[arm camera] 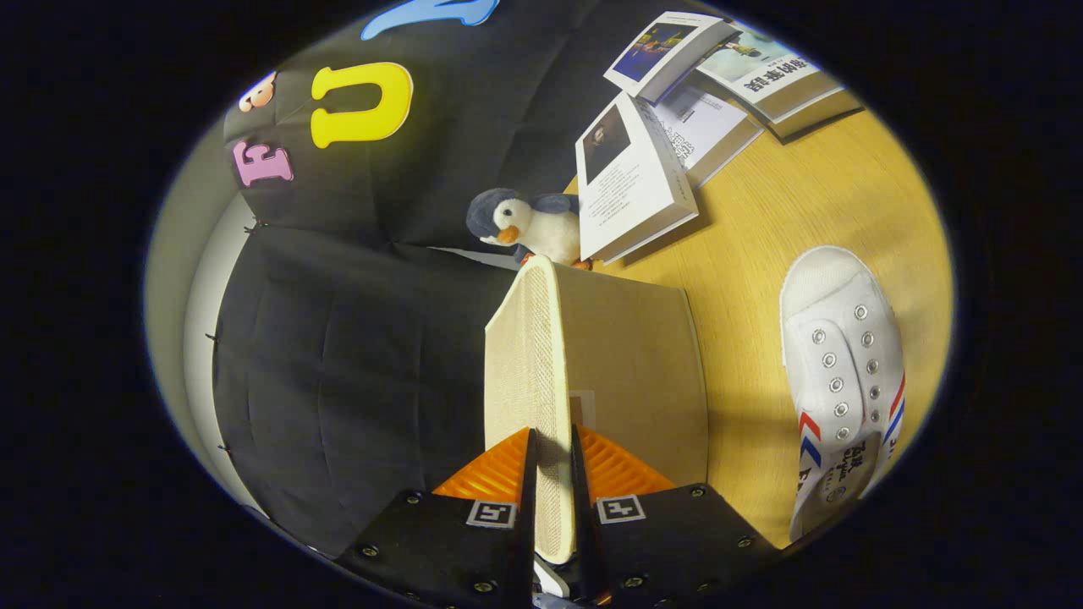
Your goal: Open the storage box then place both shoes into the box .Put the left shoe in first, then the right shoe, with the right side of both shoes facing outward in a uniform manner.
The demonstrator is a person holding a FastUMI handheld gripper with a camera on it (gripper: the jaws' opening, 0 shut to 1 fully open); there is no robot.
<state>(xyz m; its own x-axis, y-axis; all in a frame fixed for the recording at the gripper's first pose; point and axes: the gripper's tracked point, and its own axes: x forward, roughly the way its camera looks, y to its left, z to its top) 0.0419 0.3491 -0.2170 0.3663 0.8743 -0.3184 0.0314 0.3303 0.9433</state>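
The wooden bench [812, 220] is stretching away beyond the fingers, with the black cloth wall hanging along its far side. On it, just ahead of the gripper [552, 474], a brown storage box [634, 372] is standing, its flat cardboard-coloured face turned toward the camera.

A shoe [529, 372] is being held in front of that box — its pale ribbed sole is facing the cloth wall and its toe is pointing away from the fingers, toward the far end of the box. The jaws are closed on this shoe, one finger pressing on each side of its heel end, so the shoe is running straight out along the line of the fingers. Whether it is touching the box or sitting just clear of it, I cannot tell.

The second shoe [842, 389], a white canvas sneaker with metal eyelets and red and blue side stripes, is lying on the bench well apart from the box, on the side away from the cloth wall, upper facing up and toe pointing away from the gripper.

Several books [677, 110] are lying overlapped in a loose pile at the far end of the bench. A small plush penguin [529, 224] — grey, white, orange beak — is sitting just beyond the box, beside the nearest book.
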